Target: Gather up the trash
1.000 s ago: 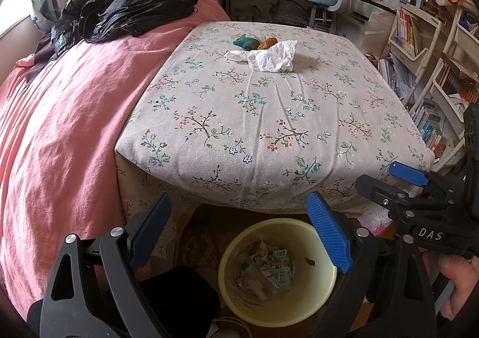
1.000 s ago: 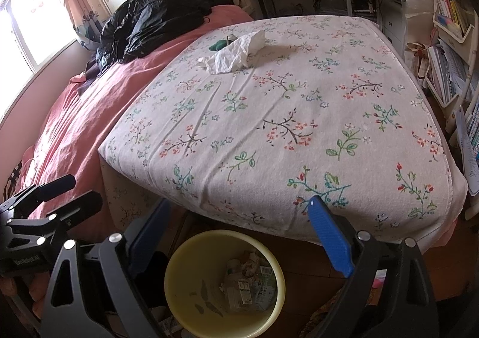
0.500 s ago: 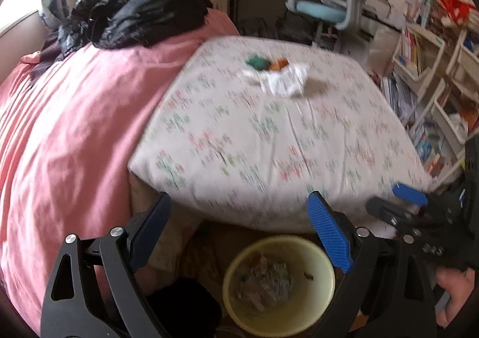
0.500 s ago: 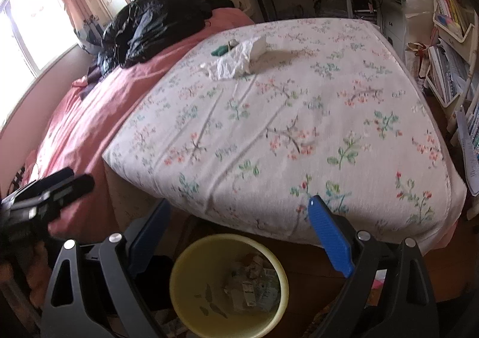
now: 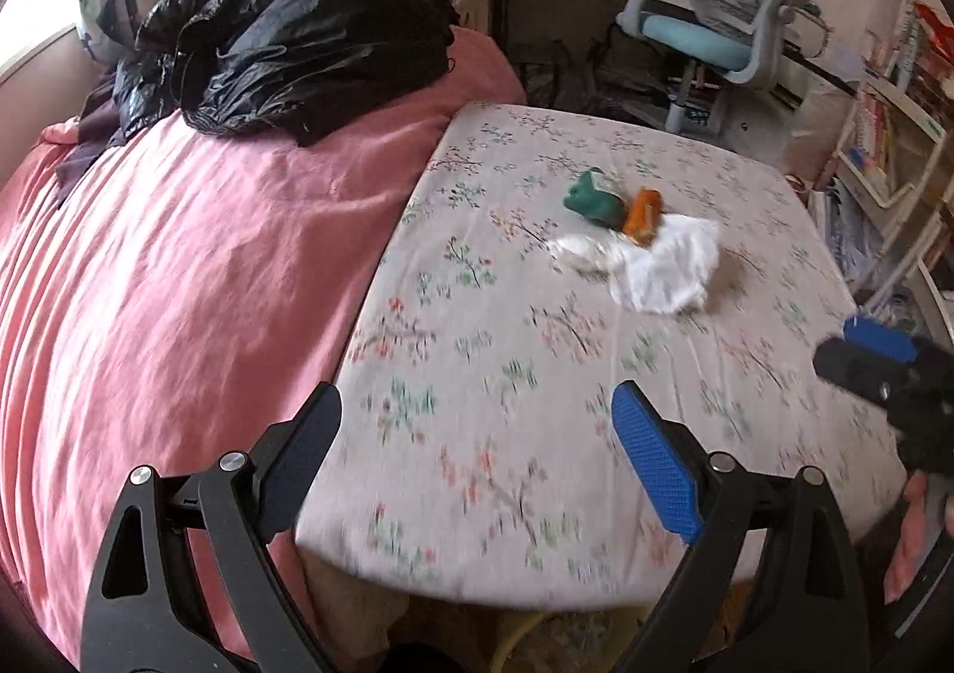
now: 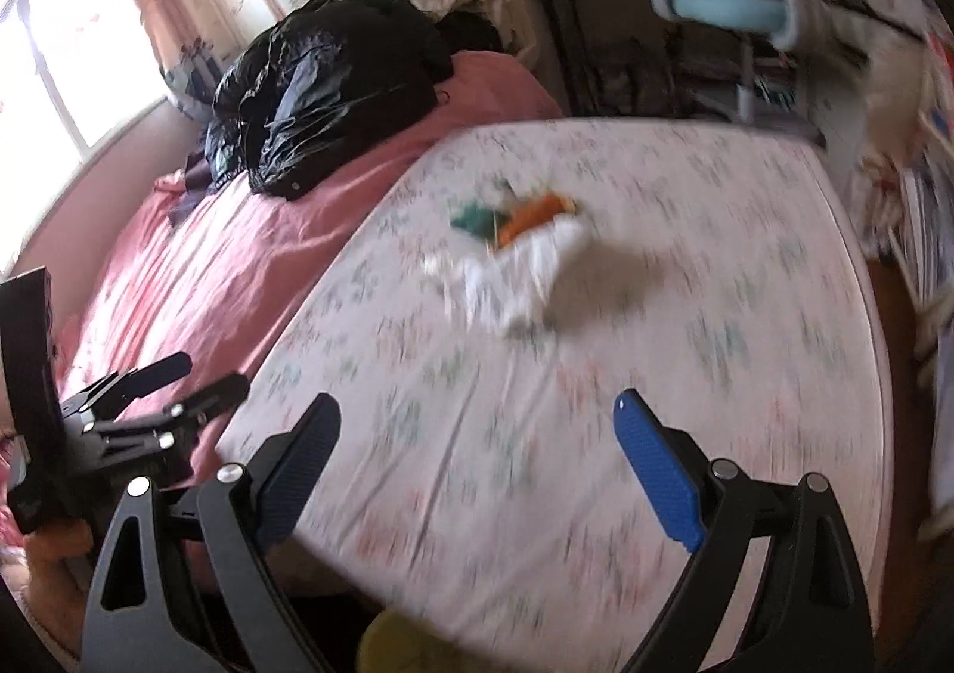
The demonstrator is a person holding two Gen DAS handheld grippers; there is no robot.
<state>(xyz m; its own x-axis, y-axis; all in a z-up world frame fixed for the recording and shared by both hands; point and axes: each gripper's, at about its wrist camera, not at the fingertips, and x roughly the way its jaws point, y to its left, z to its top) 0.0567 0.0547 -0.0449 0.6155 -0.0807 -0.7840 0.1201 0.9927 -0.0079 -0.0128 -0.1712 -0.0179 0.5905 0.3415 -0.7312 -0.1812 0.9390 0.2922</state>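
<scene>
The left gripper and right gripper were both spread wide, holding nothing, above the sheet's near edge. Ahead of the fingers lay a tissue, touching orange and green scraps. A bin's rim showed below.

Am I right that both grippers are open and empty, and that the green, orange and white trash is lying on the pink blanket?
Not quite. The left gripper and right gripper are open and empty, but the trash lies on the floral sheet, beside the pink blanket, as the left wrist view shows.
</scene>
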